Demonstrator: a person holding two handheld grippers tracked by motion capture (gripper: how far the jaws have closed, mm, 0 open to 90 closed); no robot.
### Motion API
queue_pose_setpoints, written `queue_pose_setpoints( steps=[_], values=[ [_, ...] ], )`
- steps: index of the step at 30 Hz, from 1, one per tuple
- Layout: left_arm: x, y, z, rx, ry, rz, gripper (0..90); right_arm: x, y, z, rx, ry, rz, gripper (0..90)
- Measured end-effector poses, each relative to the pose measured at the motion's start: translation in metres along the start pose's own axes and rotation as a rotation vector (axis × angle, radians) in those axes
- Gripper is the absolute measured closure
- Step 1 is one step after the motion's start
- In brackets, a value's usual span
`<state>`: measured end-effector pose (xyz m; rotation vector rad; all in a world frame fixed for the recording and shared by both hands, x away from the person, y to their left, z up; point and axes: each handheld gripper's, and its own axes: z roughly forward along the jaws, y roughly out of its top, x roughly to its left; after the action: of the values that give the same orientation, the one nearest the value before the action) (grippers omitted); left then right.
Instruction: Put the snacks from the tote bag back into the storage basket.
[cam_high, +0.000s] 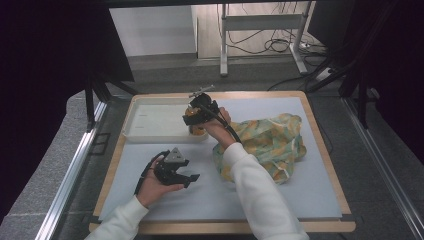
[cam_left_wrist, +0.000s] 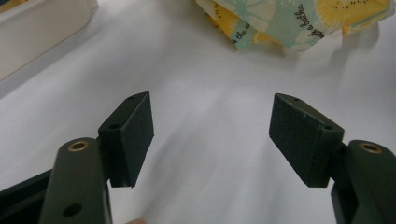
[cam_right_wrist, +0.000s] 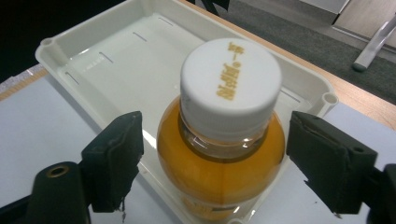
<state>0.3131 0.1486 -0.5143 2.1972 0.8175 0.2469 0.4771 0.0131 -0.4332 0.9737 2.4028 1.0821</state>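
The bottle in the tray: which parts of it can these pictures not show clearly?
- Bottle base: right gripper view, cut off by the bottom edge.
- Its label: high view, hidden behind the right gripper and too small.
- Cap print: right gripper view, upside down and small; unreadable.
- Tray near rim: right gripper view, partly hidden behind the bottle.

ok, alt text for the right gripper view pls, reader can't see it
An upright bottle of orange drink with a white cap stands in the near corner of a white tray, between the two black jaws of the right gripper, which stand open with a gap on each side of the bottle. The tray sits on a white mat.
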Motion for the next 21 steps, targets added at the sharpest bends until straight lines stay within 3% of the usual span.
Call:
queue_pose_setpoints(
  steps=[7,21],
  values=[
    [0.000,0.000,0.004,0.011,-0.006,0.005,30.7,-0.004,-0.007,-0.004,0.000,0.032,0.018,17.3],
    [0.000,-0.004,-0.002,0.005,0.007,0.005,30.7,-0.005,-0.002,-0.027,-0.082,0.010,0.035,17.2]
  ],
)
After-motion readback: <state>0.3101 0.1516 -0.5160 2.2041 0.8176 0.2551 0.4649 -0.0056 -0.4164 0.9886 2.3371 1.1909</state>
